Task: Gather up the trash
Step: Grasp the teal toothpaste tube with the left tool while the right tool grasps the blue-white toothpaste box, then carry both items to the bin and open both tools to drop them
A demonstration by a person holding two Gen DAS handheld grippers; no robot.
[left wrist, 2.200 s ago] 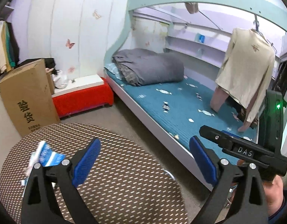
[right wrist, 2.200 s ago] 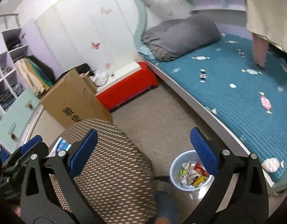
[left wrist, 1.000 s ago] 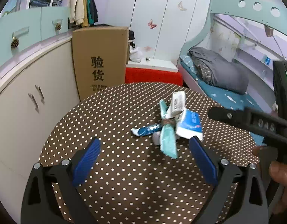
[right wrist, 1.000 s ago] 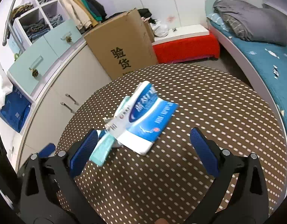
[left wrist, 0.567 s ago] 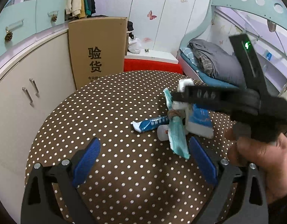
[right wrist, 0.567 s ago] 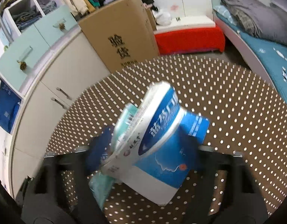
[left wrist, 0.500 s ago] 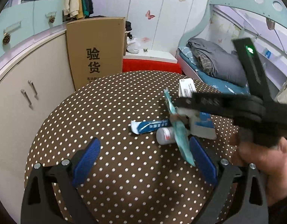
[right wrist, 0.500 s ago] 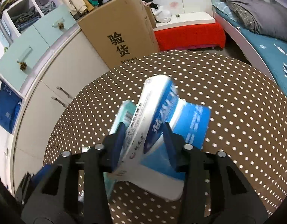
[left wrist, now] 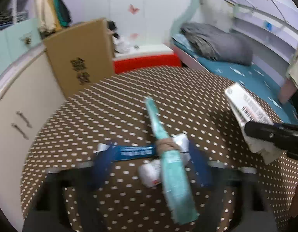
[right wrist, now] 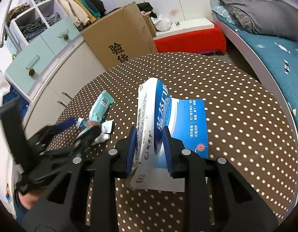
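Now the right gripper (right wrist: pixel 149 150) clamps its jaws on the blue-white box (right wrist: pixel 154 119); left gripper (left wrist: pixel 149 164) jaws straddle the teal wrapper (left wrist: pixel 168 164).

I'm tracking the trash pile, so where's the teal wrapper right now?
The teal wrapper lies on the dotted table, centre of the left wrist view, across the blue tube and beside the small white bottle, between the left tool's fingers.
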